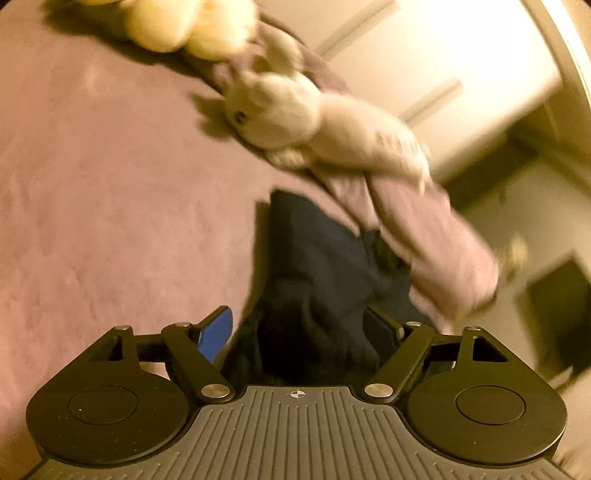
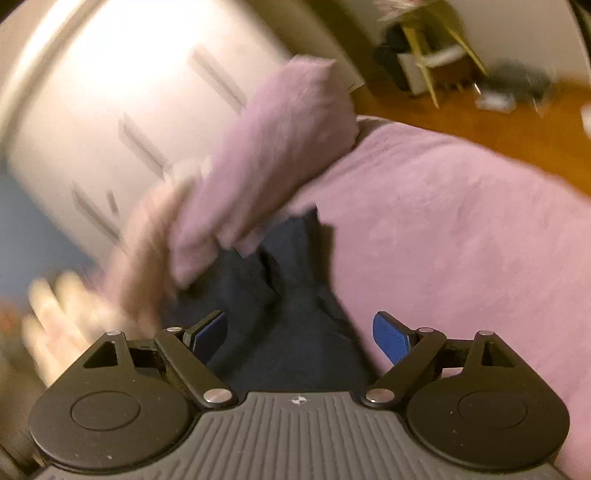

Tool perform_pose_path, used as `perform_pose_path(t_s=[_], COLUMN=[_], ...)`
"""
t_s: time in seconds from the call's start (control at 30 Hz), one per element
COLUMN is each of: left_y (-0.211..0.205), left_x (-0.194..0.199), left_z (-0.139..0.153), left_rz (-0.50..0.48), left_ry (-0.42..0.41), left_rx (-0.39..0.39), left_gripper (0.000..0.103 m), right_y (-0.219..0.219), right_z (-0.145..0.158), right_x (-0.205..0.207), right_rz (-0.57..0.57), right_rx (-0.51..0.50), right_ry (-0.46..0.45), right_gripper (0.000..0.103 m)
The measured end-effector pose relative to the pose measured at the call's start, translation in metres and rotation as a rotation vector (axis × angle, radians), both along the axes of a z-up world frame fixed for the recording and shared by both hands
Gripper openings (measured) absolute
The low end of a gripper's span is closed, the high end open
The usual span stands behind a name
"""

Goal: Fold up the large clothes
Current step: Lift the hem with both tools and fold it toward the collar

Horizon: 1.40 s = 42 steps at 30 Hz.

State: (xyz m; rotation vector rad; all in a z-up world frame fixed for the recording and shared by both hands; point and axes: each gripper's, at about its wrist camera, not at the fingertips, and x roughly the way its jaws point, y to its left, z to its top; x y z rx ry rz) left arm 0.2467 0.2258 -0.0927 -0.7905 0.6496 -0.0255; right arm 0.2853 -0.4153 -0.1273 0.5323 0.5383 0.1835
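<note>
A dark navy garment [image 1: 317,273] lies bunched on a pink bedspread [image 1: 110,206]. It also shows in the right wrist view [image 2: 288,306]. My left gripper [image 1: 301,325] is open, its blue-padded fingers [image 1: 218,332] spread to either side of the cloth just above it. My right gripper [image 2: 299,332] is open too, fingers [image 2: 391,338] wide over the same garment. Whether any finger touches the cloth I cannot tell. Both views are motion-blurred.
A pink pillow [image 2: 273,155] lies against the garment's far end and also shows in the left wrist view [image 1: 436,236]. A white plush bunny [image 1: 295,110] and a yellow plush toy [image 1: 192,26] lie on the bed. A white wardrobe [image 2: 122,92] stands behind; wooden floor [image 2: 480,122] beyond the bed's edge.
</note>
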Motion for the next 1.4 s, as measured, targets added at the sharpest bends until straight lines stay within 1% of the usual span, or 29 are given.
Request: perform_pose_path(t_s=[0.03,0.13,0.17,0.23,0.3,0.33,0.37,0.4,0.43,0.47,0.5,0.53,0.6,0.63,0.7,0.77,0.83,0.9,1.0,1.1,1.17,1.23,1.3,1.33,1.4], left_y=[-0.007,-0.024,-0.029,-0.037,-0.044,-0.047,-0.05,-0.051,-0.051,-0.05,-0.049,-0.047,-0.047,-0.048,-0.051,-0.05,-0.047,-0.045,-0.043,-0.045,-0.048,-0.051,-0.053,-0.057,-0.07], left_x=[0.002,0.01,0.013,0.022,0.029,0.031,0.033,0.035,0.036,0.037,0.038,0.037,0.033,0.031,0.02,0.012,0.013,0.024,0.063,0.118,0.161,0.2,0.234,0.25,0.277], left_z=[-0.003,-0.013,-0.016,-0.021,-0.024,-0.025,-0.025,-0.025,-0.025,-0.025,-0.025,-0.025,-0.02,-0.016,-0.001,0.019,0.039,0.059,0.083,0.097,0.101,0.098,0.088,0.079,0.056], left_rz=[-0.032,-0.102,-0.116,-0.149,-0.196,-0.21,-0.219,-0.219,-0.215,-0.203,-0.187,-0.174,-0.148,-0.141,-0.146,-0.144,-0.125,-0.095,-0.059,-0.012,0.022,0.066,0.11,0.138,0.179], left_ry=[0.017,0.049,0.058,0.08,0.089,0.09,0.088,0.085,0.084,0.083,0.091,0.092,0.079,0.072,0.03,-0.023,-0.071,-0.114,-0.16,-0.163,-0.152,-0.136,-0.128,-0.122,-0.109], left_rx=[0.035,0.124,0.146,0.189,0.219,0.236,0.253,0.268,0.275,0.275,0.27,0.26,0.259,0.265,0.296,0.296,0.294,0.301,0.335,0.371,0.408,0.44,0.46,0.468,0.521], left_gripper=[0.084,0.084,0.084,0.083,0.083,0.083,0.082,0.08,0.073,0.067,0.055,0.042,0.031,0.028,0.026,0.025,0.024,0.024,0.024,0.024,0.023,0.024,0.024,0.024,0.025], right_y=[0.009,0.028,0.033,0.039,0.044,0.046,0.049,0.052,0.055,0.057,0.059,0.062,0.065,0.064,0.059,0.056,0.059,0.064,0.077,0.094,0.108,0.12,0.13,0.135,0.147], right_z=[-0.001,-0.005,-0.007,-0.013,-0.018,-0.018,-0.018,-0.018,-0.018,-0.016,-0.014,-0.012,-0.002,0.004,0.02,0.036,0.053,0.068,0.091,0.113,0.122,0.124,0.119,0.114,0.093], right_x=[0.003,0.01,0.015,0.022,0.026,0.025,0.026,0.027,0.026,0.025,0.023,0.021,0.013,0.008,0.0,-0.004,0.005,0.025,0.068,0.123,0.166,0.205,0.235,0.248,0.273], right_rz=[0.02,0.053,0.068,0.098,0.116,0.126,0.131,0.135,0.141,0.142,0.142,0.136,0.127,0.122,0.104,0.087,0.066,0.032,-0.015,-0.055,-0.082,-0.12,-0.171,-0.193,-0.242], right_rx=[-0.074,-0.216,-0.24,-0.246,-0.262,-0.269,-0.28,-0.298,-0.321,-0.341,-0.364,-0.391,-0.415,-0.416,-0.381,-0.361,-0.362,-0.37,-0.388,-0.382,-0.4,-0.414,-0.414,-0.417,-0.458], right_ry=[-0.003,-0.021,-0.019,0.003,0.011,0.009,0.01,0.014,0.011,0.006,-0.003,-0.012,-0.046,-0.067,-0.112,-0.165,-0.214,-0.244,-0.286,-0.303,-0.292,-0.269,-0.257,-0.248,-0.216], right_gripper=[0.087,0.087,0.087,0.087,0.08,0.066,0.05,0.045,0.038,0.025,0.016,0.009,0.009,0.008,0.008,0.008,0.008,0.008,0.008,0.008,0.008,0.008,0.008,0.008,0.009])
